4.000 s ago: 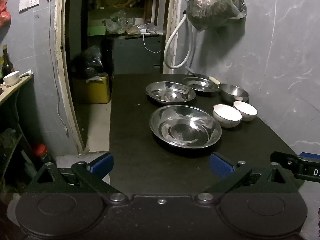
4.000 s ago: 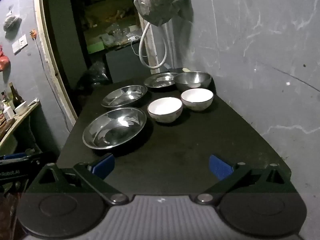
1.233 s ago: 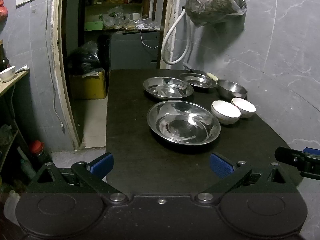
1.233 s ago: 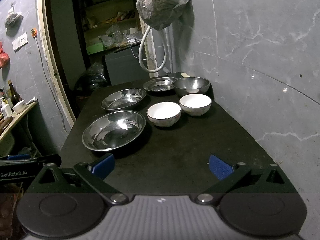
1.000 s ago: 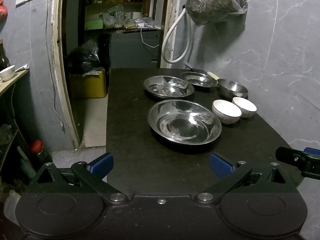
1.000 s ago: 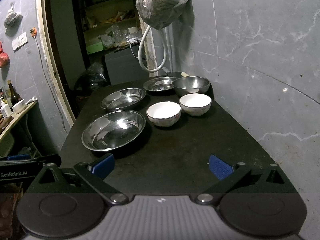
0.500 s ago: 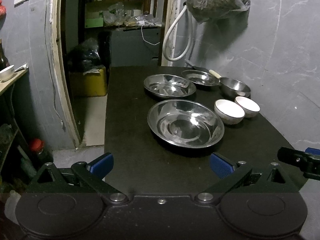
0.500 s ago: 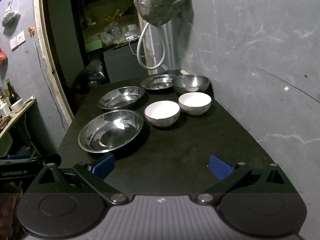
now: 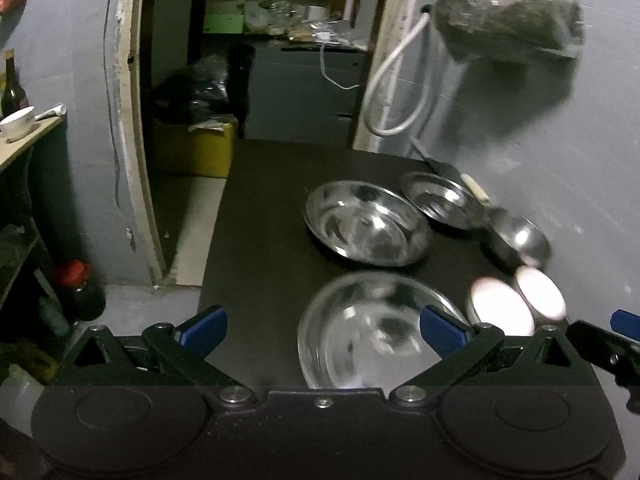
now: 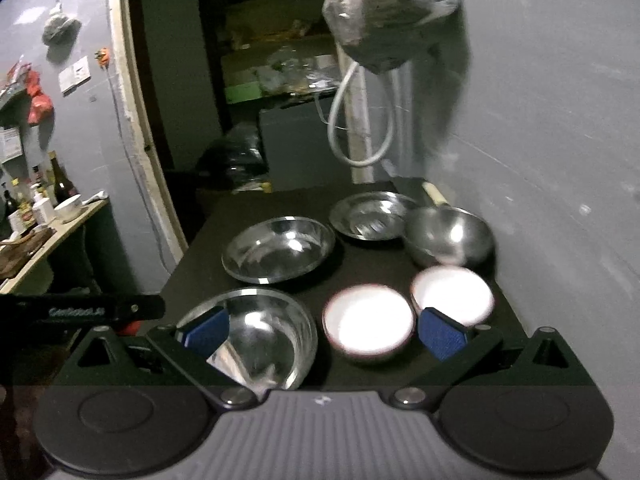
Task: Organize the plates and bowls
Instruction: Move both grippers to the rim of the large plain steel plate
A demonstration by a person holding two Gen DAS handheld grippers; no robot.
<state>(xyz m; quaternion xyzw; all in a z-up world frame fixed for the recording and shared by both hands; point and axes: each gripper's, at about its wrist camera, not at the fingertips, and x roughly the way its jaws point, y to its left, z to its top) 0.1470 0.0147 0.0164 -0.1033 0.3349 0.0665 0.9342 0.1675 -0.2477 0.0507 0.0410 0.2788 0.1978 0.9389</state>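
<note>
Both grippers spread and empty: left gripper point(image 9: 322, 328) above round shiny steel plate point(image 9: 372, 336), right gripper point(image 10: 324, 330) over smooth, probably ceramic white bowl point(image 10: 368, 328), on matte black table point(image 10: 396, 368).

Before me, shiny metal plates point(image 10: 279, 254) and a polished metal bowl point(image 10: 449, 240) gleam on the matt black table point(image 10: 392, 364); two glossy white bowls point(image 10: 368, 326) look ceramic, my gripper fingers point(image 10: 442, 333) matt blue.
</note>
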